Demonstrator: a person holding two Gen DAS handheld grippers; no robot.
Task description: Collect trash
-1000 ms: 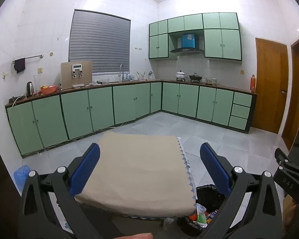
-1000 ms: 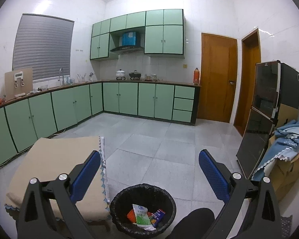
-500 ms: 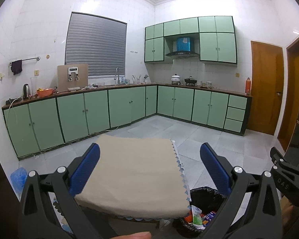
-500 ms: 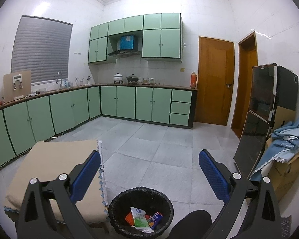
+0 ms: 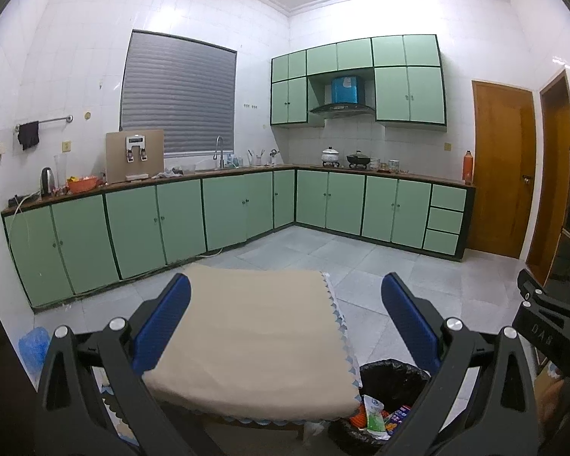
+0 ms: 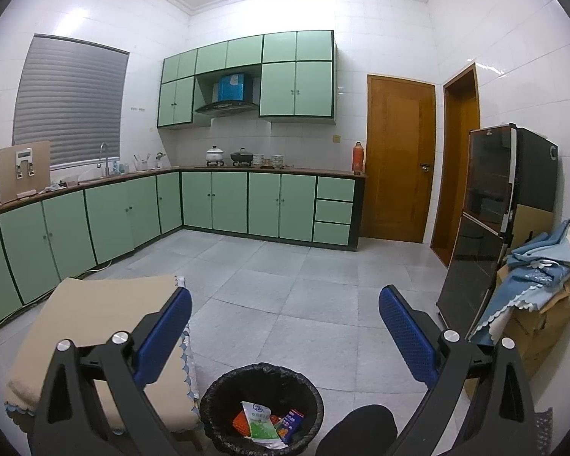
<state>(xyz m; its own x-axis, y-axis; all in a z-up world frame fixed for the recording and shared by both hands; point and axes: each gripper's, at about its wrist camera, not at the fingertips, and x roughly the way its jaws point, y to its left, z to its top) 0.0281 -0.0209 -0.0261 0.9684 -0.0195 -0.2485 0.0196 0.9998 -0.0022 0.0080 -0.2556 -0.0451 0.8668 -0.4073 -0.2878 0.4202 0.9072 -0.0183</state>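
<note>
A black-lined trash bin (image 6: 262, 404) stands on the floor below my right gripper; it also shows in the left wrist view (image 5: 380, 402) at the table's right corner. Inside lie a white and green pouch (image 6: 260, 420), an orange wrapper and a blue and red carton (image 6: 290, 420). My left gripper (image 5: 285, 319) is open and empty above a low table with a beige cloth (image 5: 254, 338). My right gripper (image 6: 285, 330) is open and empty above the bin. The right gripper's body (image 5: 543, 326) shows at the right of the left wrist view.
Green cabinets (image 6: 247, 205) line the far and left walls. A black fridge (image 6: 490, 220) and a cardboard box under blue cloth (image 6: 539, 266) stand at the right. Two wooden doors (image 6: 399, 159) are beyond. A blue bag (image 5: 34, 342) lies by the left cabinets.
Both grippers have tilted up and risen slightly; the table and bin sit lower in both views. Both stay open and empty.
</note>
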